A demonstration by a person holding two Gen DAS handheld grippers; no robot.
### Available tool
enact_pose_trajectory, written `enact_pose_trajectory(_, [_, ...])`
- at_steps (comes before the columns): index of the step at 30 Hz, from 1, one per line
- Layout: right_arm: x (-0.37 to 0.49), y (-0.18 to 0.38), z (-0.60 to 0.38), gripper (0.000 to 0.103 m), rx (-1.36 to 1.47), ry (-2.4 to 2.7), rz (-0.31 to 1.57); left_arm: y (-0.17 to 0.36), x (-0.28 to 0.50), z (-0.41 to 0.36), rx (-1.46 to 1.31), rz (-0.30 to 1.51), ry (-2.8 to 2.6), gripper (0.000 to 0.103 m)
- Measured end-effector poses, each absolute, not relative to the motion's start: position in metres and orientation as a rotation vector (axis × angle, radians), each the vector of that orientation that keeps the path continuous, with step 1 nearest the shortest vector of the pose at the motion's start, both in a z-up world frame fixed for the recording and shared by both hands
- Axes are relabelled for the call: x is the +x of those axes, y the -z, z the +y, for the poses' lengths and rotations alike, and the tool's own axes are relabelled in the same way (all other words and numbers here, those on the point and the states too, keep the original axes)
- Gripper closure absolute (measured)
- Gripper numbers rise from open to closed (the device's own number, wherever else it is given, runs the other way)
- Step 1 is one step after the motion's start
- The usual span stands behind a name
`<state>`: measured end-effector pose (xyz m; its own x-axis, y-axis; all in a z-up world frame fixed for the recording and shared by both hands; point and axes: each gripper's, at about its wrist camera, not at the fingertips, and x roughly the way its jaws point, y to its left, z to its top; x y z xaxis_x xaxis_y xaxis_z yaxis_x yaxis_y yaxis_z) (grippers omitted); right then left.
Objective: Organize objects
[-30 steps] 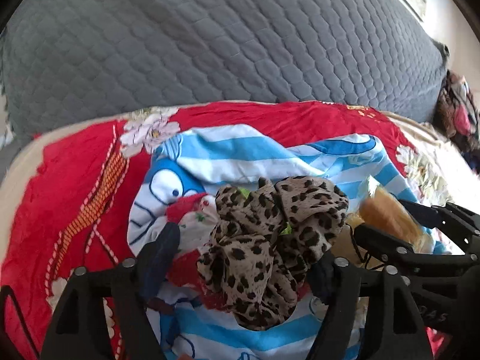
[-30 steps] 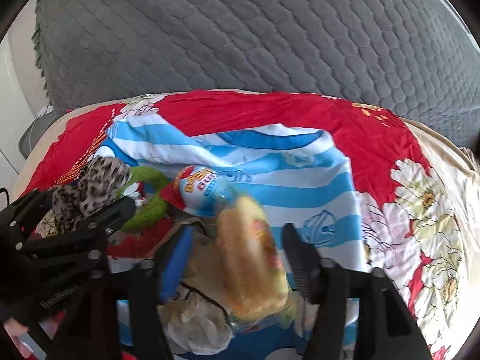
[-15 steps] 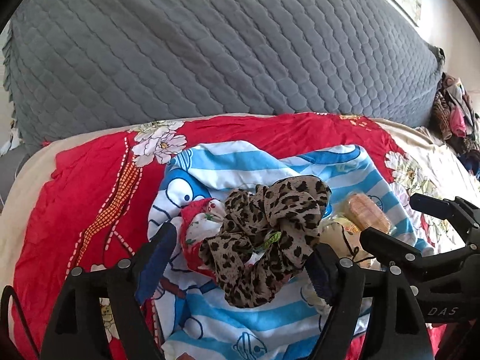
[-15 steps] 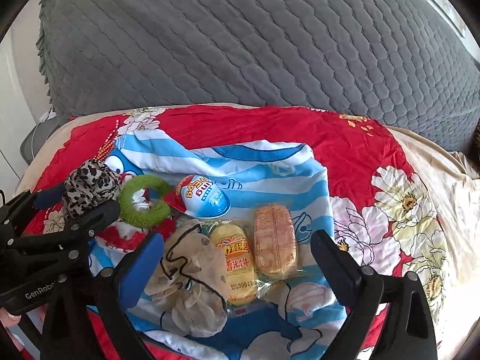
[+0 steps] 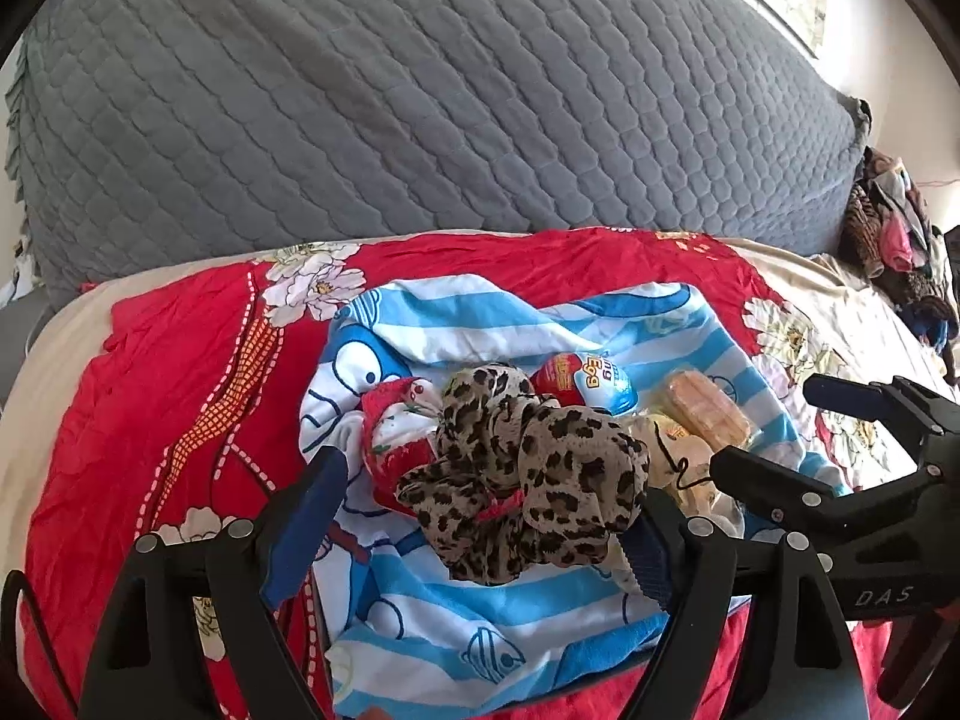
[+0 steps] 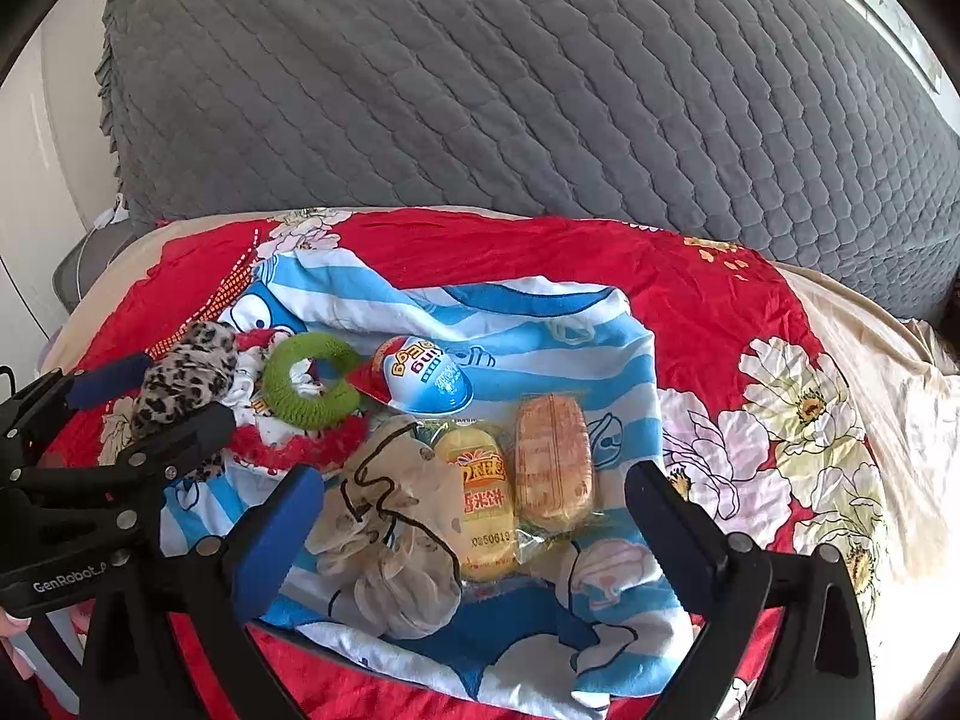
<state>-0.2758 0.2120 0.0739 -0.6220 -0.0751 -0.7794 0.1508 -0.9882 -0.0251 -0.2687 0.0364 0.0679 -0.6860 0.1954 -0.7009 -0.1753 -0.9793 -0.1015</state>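
Note:
A leopard-print scrunchie (image 5: 528,480) sits between the fingers of my left gripper (image 5: 489,480). It touches the right pad, while the left pad (image 5: 306,516) stands clear of it, so the jaws are open. My right gripper (image 6: 474,477) is wide open above a yellow snack pack (image 6: 480,492), a brown wafer pack (image 6: 552,462) and a beige scrunchie (image 6: 396,540). Nothing is between its pads. A green knitted ring (image 6: 312,384) and a red-and-blue egg package (image 6: 426,378) lie further back. All rest on a blue-striped towel (image 6: 540,312).
The towel lies on a red flowered bedsheet (image 6: 720,312). A grey quilted cushion (image 6: 540,90) rises behind it. A red-and-white cloth item (image 5: 396,432) lies under the leopard scrunchie. A heap of clothes (image 5: 894,228) sits at the far right. The other gripper (image 6: 174,390) is close on the left.
The right gripper opened wide and let go of the yellow snack pack, which now lies on the towel. Both grippers rose and drew back. The left jaws widened around the leopard scrunchie.

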Motion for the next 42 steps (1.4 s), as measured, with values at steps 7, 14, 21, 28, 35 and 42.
enact_pose_trajectory(7, [-0.277, -0.078, 0.216, 0.002, 1.284, 2.733, 0.127, -0.078, -0.273, 0.033, -1.100, -0.053, -2.737, 0.017])
enact_pose_trajectory(14, [-0.277, -0.081, 0.212, 0.002, 1.269, 2.730, 0.136, -0.094, -0.278, 0.036, -1.053, -0.048, -2.744, 0.015])
enact_pose_trajectory(21, [-0.271, -0.089, 0.212, 0.002, 1.255, 2.730, 0.134, -0.106, -0.270, 0.039, -1.036, -0.016, -2.753, 0.001])
enact_pose_trajectory(28, [-0.260, -0.099, 0.210, 0.002, 1.242, 2.730, 0.156, -0.110, -0.256, 0.038, -1.043, -0.018, -2.755, 0.001])
enact_pose_trajectory(35, [-0.247, -0.106, 0.210, 0.001, 1.236, 2.724, 0.147, -0.112, -0.244, 0.034, -1.054, -0.056, -2.753, 0.001])
enact_pose_trajectory(42, [-0.231, -0.106, 0.206, 0.001, 1.220, 2.725, 0.140, -0.112, -0.227, 0.029, -1.064, -0.059, -2.761, 0.001])
